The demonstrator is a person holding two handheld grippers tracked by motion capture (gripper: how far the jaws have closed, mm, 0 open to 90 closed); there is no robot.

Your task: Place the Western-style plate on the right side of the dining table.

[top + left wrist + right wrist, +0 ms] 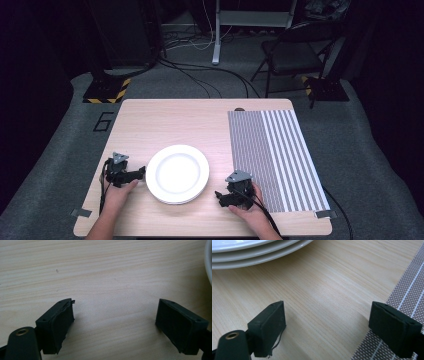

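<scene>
Plate stack [177, 174] sat untouched near the front middle of the table [165, 120] when we checked, so we'd call the job barely started. From the right gripper view the stack [249, 252] read as three white plates, nested rim over rim, flat on the wood. The striped placemat [272, 155] lay along the right side of the table with nothing on it, well apart from the plates, and we judged that as the likely destination, though nothing in the frames confirmed it. Left gripper [134, 175] rested just beside the stack's left rim, jaws spread wide and empty; its own view had only bare wood between the pads [60, 325] and a sliver of plate rim [209, 262] at the top right edge, so we saw no contact. Right gripper [223, 197] sat between the stack and the mat, also wide open and holding nothing; in its view the mat's edge [407, 295] ran under the right-hand pad and the plates were farther ahead to the left. We counted nothing as done: no plate lifted, shifted or separated, mat bare. What we had left, as we read it: close one gripper on the top plate's rim, lift it clear of the two below, carry it over. We flagged the thin rim and the tight nesting as the tricky part of that first grab.
</scene>
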